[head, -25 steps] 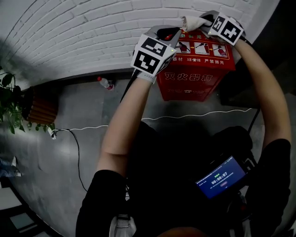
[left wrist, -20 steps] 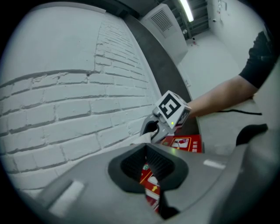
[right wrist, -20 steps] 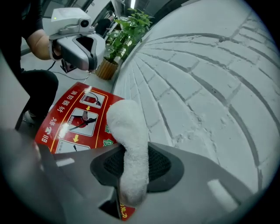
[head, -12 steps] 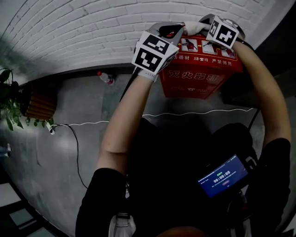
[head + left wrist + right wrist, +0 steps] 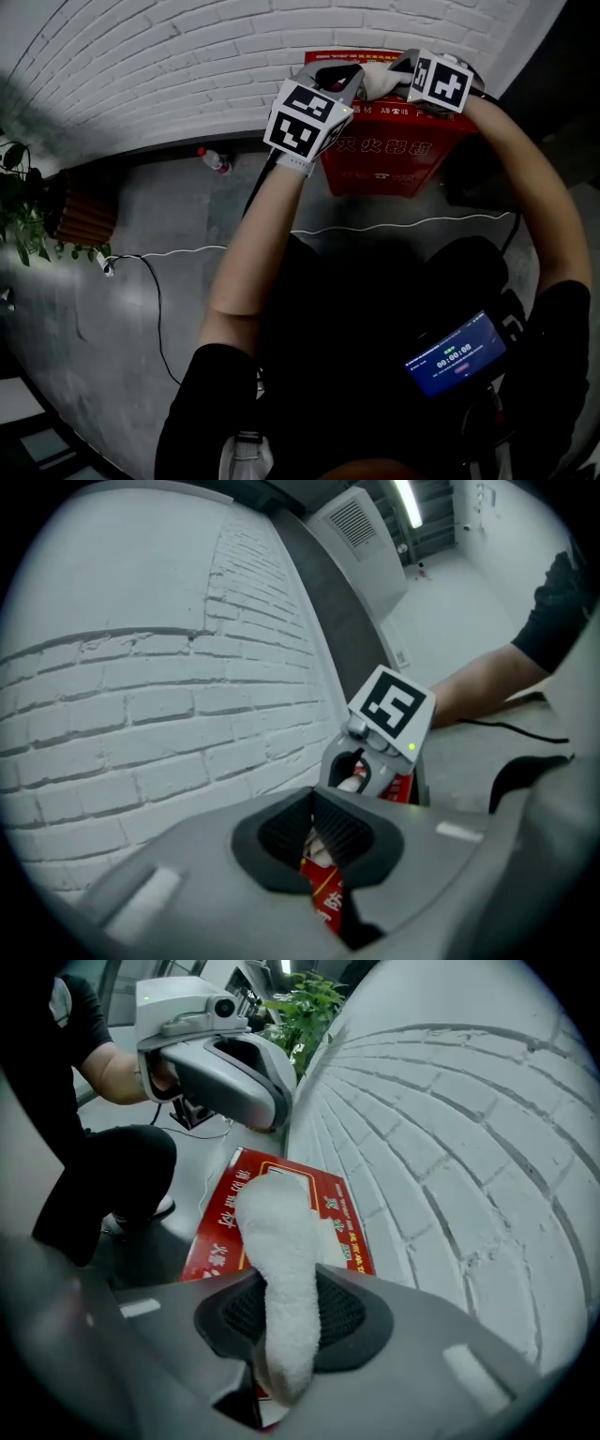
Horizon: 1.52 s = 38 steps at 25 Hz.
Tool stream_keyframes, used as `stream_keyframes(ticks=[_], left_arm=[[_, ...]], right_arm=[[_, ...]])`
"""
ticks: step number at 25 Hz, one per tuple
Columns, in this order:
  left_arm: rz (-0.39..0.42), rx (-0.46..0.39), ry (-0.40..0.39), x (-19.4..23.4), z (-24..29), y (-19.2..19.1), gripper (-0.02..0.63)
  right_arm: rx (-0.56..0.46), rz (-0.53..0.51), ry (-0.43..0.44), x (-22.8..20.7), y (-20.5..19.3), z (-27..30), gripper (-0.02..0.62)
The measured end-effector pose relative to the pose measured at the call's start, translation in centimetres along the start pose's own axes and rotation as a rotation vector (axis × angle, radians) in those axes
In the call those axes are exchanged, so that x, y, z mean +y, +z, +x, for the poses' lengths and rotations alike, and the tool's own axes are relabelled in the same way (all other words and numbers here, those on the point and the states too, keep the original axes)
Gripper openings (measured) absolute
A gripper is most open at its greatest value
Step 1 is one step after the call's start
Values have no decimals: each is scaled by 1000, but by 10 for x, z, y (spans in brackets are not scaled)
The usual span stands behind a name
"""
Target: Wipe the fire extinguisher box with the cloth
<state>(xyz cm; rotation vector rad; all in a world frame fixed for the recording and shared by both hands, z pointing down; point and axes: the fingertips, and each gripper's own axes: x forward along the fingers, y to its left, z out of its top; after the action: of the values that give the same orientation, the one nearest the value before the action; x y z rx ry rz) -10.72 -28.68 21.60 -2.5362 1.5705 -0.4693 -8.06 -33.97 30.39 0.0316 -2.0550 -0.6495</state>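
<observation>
Here, fluffy cloth (image 5: 278, 1269) (right tool (image 5: 281, 1314)), red box (image 5: 220, 1215)

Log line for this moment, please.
phase: wipe | right tongs: shut on cloth, cloth draped over fire extinguisher box top | left tongs: shut on box edge, by brick wall

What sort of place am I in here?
Probably an indoor corridor or utility area: a white-painted brick wall, bare grey concrete floor, and a red fire extinguisher box standing against the wall.
</observation>
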Motion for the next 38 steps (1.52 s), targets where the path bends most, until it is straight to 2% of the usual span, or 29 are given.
stream_keyframes(ticks=[8, 16, 18, 21, 25, 31, 38], left_arm=[[43, 2, 23, -20, -29, 16, 3], [53, 31, 53, -20, -49, 6, 3], [56, 34, 65, -17, -54, 4, 3], [60, 41, 87, -6, -61, 4, 3], [58, 45, 112, 13, -69, 5, 3], [3, 48, 121, 45, -67, -6, 3], [12, 98, 164, 85, -56, -43, 3]], right_arm=[[13, -52, 69, 62, 15, -24, 98], [6, -56, 115, 88, 24, -35, 100], [-35, -21, 87, 80, 31, -40, 103], [-90, 39, -2, 53, 46, -51, 107], [-112, 87, -93, 14, 60, -57, 107], [-82, 56, -138, -26, 78, -25, 107], [-55, 0, -224, -69, 102, 25, 107]])
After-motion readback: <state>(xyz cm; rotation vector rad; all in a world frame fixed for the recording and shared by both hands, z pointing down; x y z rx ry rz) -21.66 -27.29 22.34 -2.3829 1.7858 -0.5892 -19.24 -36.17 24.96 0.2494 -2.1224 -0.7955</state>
